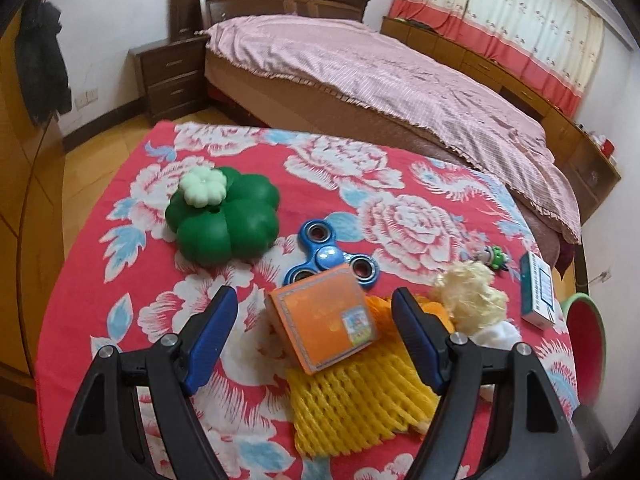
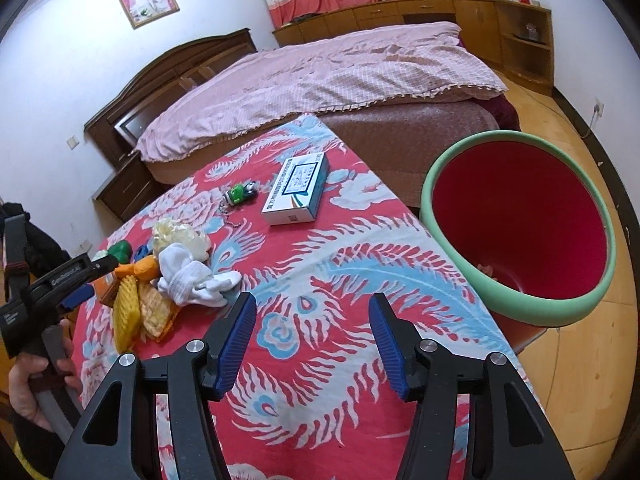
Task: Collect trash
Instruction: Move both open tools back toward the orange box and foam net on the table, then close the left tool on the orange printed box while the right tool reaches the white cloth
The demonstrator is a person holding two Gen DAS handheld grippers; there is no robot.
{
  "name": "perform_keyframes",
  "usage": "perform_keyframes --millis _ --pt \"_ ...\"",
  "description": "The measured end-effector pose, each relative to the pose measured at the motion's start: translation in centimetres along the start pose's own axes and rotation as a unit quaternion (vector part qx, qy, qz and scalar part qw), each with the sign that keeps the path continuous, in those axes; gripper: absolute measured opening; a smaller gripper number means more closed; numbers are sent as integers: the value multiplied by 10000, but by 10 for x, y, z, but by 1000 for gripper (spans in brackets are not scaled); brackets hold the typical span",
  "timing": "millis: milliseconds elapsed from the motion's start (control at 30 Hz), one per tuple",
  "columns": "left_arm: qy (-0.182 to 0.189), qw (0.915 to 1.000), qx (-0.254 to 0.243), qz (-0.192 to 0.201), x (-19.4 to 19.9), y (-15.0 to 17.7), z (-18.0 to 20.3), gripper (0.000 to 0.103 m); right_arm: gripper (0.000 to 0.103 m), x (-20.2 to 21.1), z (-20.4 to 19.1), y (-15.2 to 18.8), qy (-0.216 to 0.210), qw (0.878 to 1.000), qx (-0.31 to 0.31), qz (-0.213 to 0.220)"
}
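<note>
Left wrist view: the left gripper (image 1: 312, 300) is spread wide, and nothing is pinched.
Box: an orange box (image 1: 324, 316) sits between the two blue fingers (image 1: 210, 340), but they do not touch it.
Net: a yellow foam net (image 1: 356, 404) lies under the box, close to the camera.
Puff: a pale fluffy puff (image 1: 472, 292) sits just right of the box, with a white sock (image 1: 496, 334) beside it.
Spinner: a blue spinner (image 1: 332, 256) lies just behind the box.
Green toy: a green flower-shaped toy (image 1: 228, 216) sits farther back on the left.
Far right: a white card box (image 1: 540, 292) lies near the table edge.
Right wrist view: the right gripper (image 2: 312, 320) is spread too, with only the red flowery cloth (image 2: 320, 248) between its fingers.
Hand: at the left edge a hand (image 2: 24, 388) holds the left gripper over the trash pile.
Sock again: the sock (image 2: 192, 280) lies left of the right gripper, a bit ahead of it.
Bin: a red bin (image 2: 456, 236) with a green rim stands just off the table on the right.
In the bin: one small pale thing (image 2: 486, 269) lies at the bottom; I cannot tell what it is.
Keychain: a small green keychain (image 2: 238, 196) lies beside the card box (image 2: 296, 196), farther back.
Far back: a bed (image 2: 320, 76) with a pink cover.
</note>
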State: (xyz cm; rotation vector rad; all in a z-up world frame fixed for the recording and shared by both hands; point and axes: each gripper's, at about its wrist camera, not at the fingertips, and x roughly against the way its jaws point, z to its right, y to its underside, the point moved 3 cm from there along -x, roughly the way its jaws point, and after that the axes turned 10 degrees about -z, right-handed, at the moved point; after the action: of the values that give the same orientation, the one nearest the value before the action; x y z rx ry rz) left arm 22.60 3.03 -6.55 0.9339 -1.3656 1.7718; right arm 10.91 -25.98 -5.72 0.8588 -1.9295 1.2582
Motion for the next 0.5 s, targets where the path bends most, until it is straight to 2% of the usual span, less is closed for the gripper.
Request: perform_keyframes --millis 133,267,400,500 --pt "-12 9999 129 -74 -9 0 -8 79 60 -4 -3 0 3 10000 39 -34" --pt "138 9992 296 -235 -16 5 -16 79 60 -9 -5 1 0 9999 49 -93" --pt "302 9977 465 -381 -21 11 -24 58 60 -12 -9 2 0 9998 112 -133" --pt "465 9968 530 -386 -20 15 -28 50 60 -13 -15 2 -5 9997 199 -148"
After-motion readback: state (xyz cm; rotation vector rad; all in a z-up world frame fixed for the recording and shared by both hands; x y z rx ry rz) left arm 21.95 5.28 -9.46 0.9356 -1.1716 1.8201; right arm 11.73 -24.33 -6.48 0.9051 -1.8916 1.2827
